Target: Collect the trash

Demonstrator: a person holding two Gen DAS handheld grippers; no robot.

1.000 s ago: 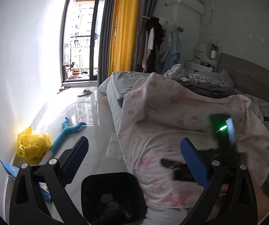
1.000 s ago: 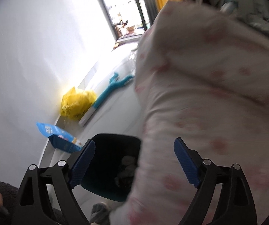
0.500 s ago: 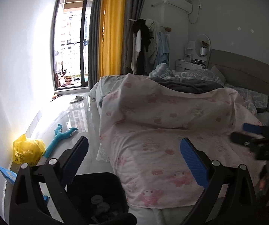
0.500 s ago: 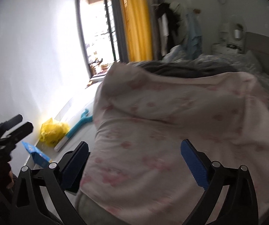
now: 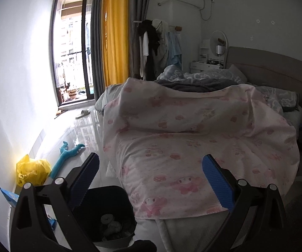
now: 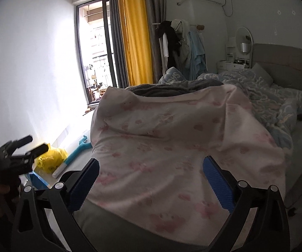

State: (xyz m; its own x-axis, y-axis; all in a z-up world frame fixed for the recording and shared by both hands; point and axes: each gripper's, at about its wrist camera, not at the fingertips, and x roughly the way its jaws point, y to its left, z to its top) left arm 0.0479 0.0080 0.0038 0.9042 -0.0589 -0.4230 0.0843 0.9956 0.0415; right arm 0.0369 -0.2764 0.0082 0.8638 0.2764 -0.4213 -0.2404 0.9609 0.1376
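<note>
Right, both grippers are empty and up at bed height, so this reads as the gap between pickups: one piece looks binned, the next not yet chosen. The right gripper [image 6: 151, 178] has just been opening its jaws and they stand wide, nothing between them, only the pink blanket [image 6: 182, 147] beyond. The left gripper [image 5: 151, 176] is spread wide too, holding nothing (it also shows at the left edge of the right camera's view, in a hand).

The black bin [image 5: 109, 214] sits on the floor at the foot of the bed, just below the left gripper, with a few grey crumpled lumps lying in its bottom. Those look like collected trash.

What is left, by my reckoning, lies along the white wall: a crumpled yellow plastic bag [image 5: 32, 171], soft and shapeless, and just beside it a flat blue packet [image 5: 8, 195]. The next move calls for swinging a gripper down and leftward to the floor and pinching a bunched fold of the bag. The teal toy [image 5: 66, 157] nearby may not be trash at all.
</note>
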